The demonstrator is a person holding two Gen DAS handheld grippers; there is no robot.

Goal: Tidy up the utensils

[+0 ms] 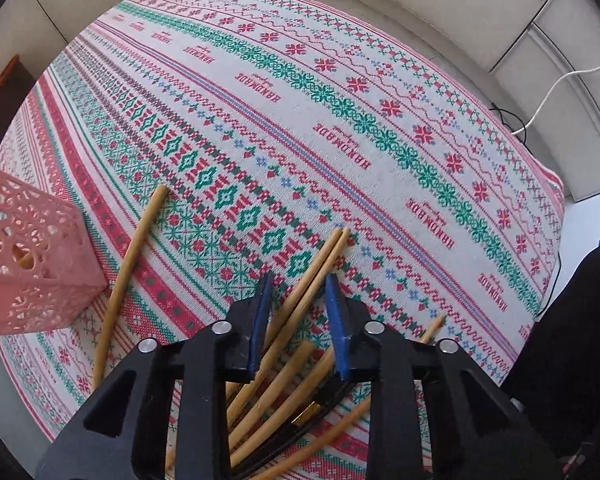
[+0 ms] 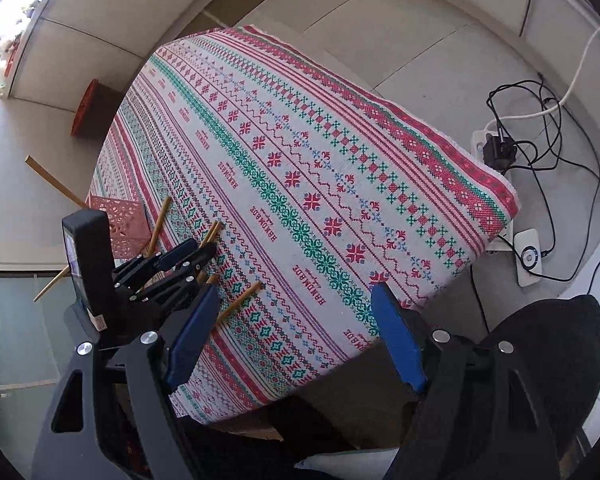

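Several bamboo chopsticks (image 1: 300,304) lay on the patterned table (image 1: 380,128) beside a pink basket (image 1: 32,264), a pair between the left hand-held gripper's (image 1: 298,292) part-closed, non-pressing pads, while the right hand-held gripper (image 2: 296,316) hung open above the table edge.

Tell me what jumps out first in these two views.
The red-and-green patterned tablecloth fills both views. At its near corner lies a loose pile of bamboo chopsticks, with the left tongs straddling two of them. A pink perforated basket stands just left of the pile.
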